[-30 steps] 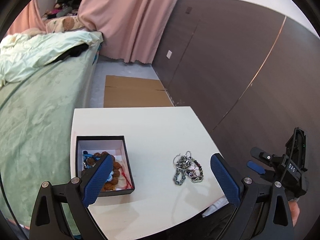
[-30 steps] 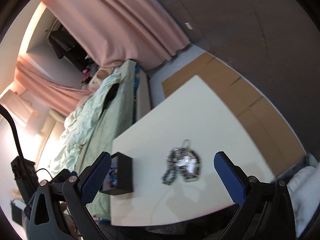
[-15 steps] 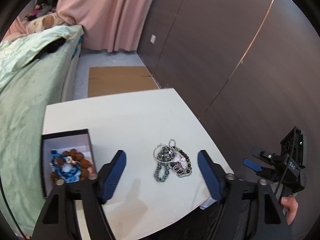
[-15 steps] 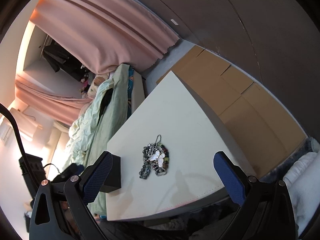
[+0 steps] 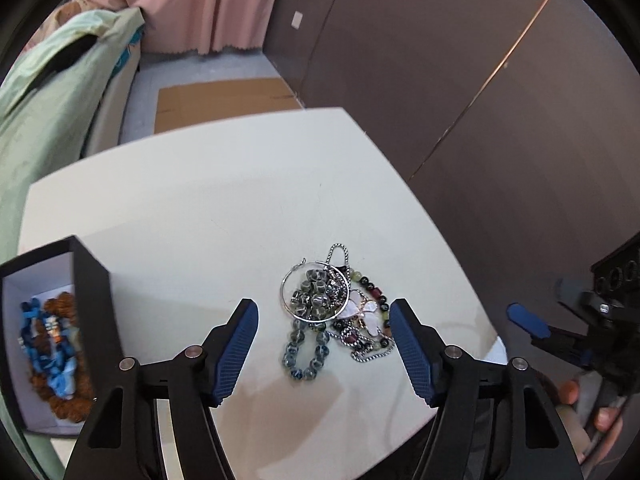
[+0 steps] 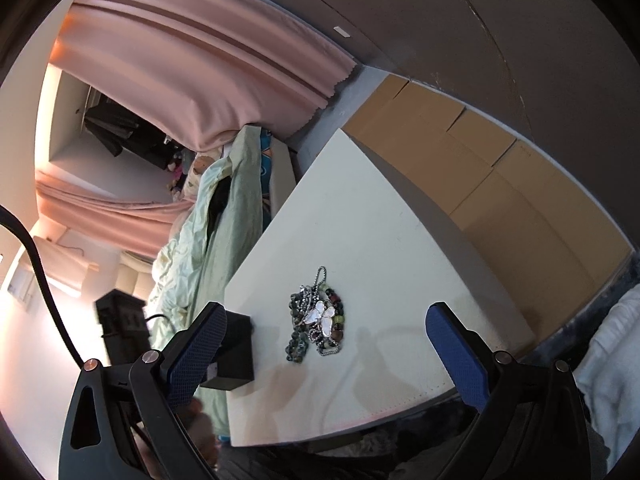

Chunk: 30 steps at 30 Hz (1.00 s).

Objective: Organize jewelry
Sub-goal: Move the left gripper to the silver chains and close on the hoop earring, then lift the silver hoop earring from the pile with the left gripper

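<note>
- Since the earlier frame the left gripper has closed in on the jewelry pile; the box has slid to the left edge of its view.
- Left gripper: jaws wide, nothing held; the blue pads flank the near end of the pile, apart from it.
- Right gripper: jaws wide, nothing held, above the table's near edge; the pile lies ahead between its fingers.
- Pile: on the cream table, near the right front corner. A silver hoop lies on top, over grey beads, chain, and a white butterfly pendant.
- Box: black, open, at the table's left side, well apart from the pile. Inside lie brown beads and a blue strand.
- Writing: none legible on any item.
</note>
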Tool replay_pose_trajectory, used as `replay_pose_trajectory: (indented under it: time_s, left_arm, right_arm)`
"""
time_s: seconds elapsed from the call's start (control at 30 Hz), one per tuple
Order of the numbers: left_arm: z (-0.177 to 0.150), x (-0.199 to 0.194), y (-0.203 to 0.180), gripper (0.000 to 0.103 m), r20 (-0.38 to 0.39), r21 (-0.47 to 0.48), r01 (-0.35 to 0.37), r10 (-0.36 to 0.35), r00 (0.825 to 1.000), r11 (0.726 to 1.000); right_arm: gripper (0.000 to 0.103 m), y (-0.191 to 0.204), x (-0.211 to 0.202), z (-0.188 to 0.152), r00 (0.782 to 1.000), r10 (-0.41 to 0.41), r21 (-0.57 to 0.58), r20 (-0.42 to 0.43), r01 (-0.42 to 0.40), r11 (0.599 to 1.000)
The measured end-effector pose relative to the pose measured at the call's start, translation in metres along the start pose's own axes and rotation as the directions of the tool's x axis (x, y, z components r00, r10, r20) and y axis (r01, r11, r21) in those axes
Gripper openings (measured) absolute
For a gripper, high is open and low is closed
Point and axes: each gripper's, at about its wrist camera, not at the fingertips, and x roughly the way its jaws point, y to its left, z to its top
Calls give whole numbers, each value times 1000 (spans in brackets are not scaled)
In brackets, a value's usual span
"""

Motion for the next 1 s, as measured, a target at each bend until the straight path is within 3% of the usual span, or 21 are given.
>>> replay_pose_trajectory:
  time_s: [0.23, 0.67, 0.73, 0.8, 1.0]
  left_arm:
    - [0, 32, -1, 69, -40, 28, -18, 19, 999, 999]
    - [0, 51, -8, 69, -33, 99, -69, 73, 997, 993]
    - [0, 53, -12, 57, -26, 126, -98, 102, 994, 987]
    - [-1, 53, -13, 52, -24, 139, -92, 96, 995, 986]
    - [-1, 49, -11, 52, -30, 131, -75, 80, 996, 989]
  right_arm:
    - [102, -2, 6, 1, 1000, 13, 7, -19, -13, 1000]
    - [102, 1, 15, 3, 999, -1, 5, -39, 1, 1000]
    - [102, 1, 15, 3, 999, -1, 3, -39, 1, 1000]
    - [102, 2, 15, 2, 999, -3, 2, -38, 3, 1000]
    - [102, 4, 16, 1, 999, -10, -6, -38, 10, 1000]
